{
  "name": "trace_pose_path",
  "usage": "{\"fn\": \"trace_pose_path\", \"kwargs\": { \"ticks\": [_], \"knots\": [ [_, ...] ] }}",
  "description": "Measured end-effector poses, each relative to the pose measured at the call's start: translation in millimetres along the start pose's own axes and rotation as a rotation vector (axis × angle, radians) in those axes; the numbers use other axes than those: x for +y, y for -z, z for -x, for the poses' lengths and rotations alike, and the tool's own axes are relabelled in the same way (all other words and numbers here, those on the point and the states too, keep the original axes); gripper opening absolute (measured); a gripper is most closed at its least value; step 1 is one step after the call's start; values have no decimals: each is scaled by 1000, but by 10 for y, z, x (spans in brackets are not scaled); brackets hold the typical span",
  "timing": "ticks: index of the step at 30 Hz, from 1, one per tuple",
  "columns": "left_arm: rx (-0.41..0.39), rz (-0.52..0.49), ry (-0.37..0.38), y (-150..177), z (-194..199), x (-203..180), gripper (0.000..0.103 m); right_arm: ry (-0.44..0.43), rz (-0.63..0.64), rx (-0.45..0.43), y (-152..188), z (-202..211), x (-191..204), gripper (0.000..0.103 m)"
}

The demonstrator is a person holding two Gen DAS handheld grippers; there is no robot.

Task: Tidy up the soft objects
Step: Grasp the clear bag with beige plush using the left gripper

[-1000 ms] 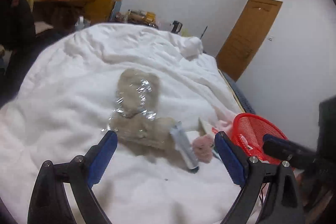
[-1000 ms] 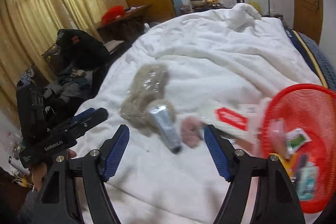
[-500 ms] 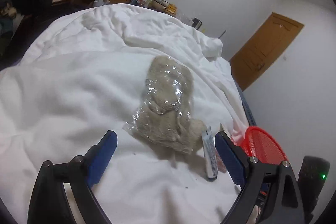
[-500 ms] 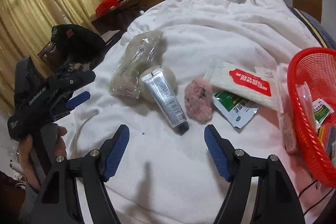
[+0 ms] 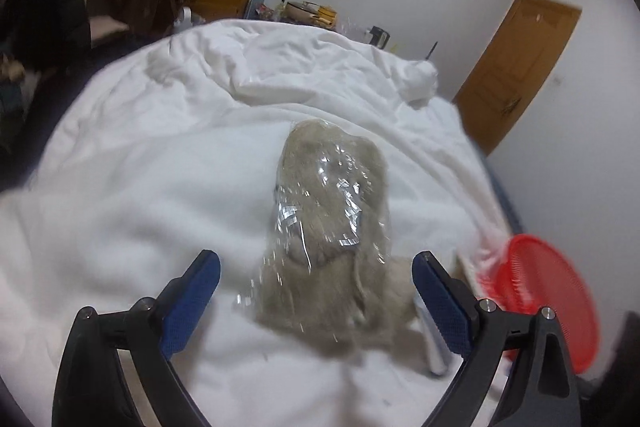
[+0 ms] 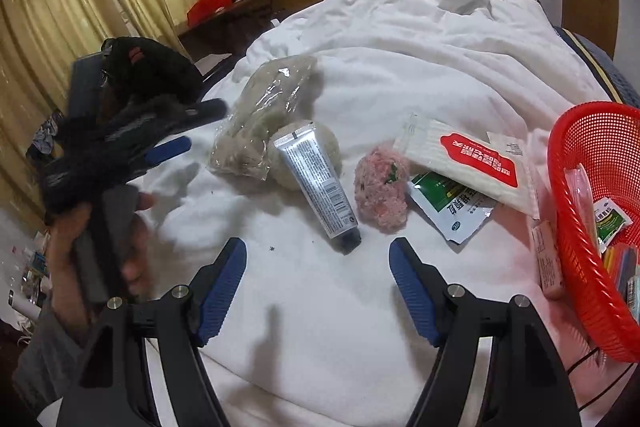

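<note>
- On a bed (image 6: 400, 59) covered by a rumpled white duvet, the left tool (image 5: 316, 287) hovers with its blue-padded jaws spread wide, nothing pressed between them.
- A beige plush toy in a clear plastic bag (image 5: 332, 211) lies on the duvet ahead of that tool, running from the gap between the jaws toward 12 o'clock; the lower end of the bag is blurred.
- The right tool (image 6: 318, 279) also stands wide and empty, poised over bare duvet.
- In the right wrist view, a silver tube with a black cap (image 6: 318, 183) lies toward 12 o'clock from the right tool, its upper end resting against a pale round plush (image 6: 328, 147) beside the bagged toy.
- A pink fluffy ball (image 6: 382, 187) sits just beside the tube, at about 1 o'clock from the right tool.
- A white packet with a red label (image 6: 468, 159) overlaps a green-and-white sachet (image 6: 452, 207), both at 2 o'clock, touching or nearly touching the pink ball.
- A red mesh basket (image 6: 576, 227) stands at 3 o'clock on the bed's edge, holding small sachets and packets.
- A small pink box (image 6: 548, 259) lies against the basket's outer wall.
- The person's left hand (image 6: 100, 247) grips the left tool's handle at 9 o'clock in the right wrist view.
</note>
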State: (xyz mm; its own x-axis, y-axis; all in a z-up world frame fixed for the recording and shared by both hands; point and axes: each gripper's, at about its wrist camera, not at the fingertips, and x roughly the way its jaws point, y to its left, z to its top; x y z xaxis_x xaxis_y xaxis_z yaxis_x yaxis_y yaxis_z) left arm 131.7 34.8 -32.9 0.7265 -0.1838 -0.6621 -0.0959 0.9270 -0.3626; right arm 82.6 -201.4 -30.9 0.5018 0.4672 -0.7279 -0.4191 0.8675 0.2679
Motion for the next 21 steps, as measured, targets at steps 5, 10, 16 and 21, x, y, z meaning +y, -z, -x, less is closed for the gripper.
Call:
{"fn": "trace_pose_path", "kwargs": {
  "ticks": [5, 10, 16, 21],
  "knots": [
    [108, 10, 48, 38, -298, -84, 98, -3, -14, -2, 7, -11, -32, 73],
    [121, -17, -1, 91, -396, -108, 84, -2, -5, 12, 47, -61, -21, 73],
    [109, 18, 67, 212, -234, 52, 27, 0, 10, 8, 67, -38, 4, 73],
    [72, 73, 136, 298, 1, 177, 24, -19, 4, 9, 55, 2, -29, 73]
  ]
}}
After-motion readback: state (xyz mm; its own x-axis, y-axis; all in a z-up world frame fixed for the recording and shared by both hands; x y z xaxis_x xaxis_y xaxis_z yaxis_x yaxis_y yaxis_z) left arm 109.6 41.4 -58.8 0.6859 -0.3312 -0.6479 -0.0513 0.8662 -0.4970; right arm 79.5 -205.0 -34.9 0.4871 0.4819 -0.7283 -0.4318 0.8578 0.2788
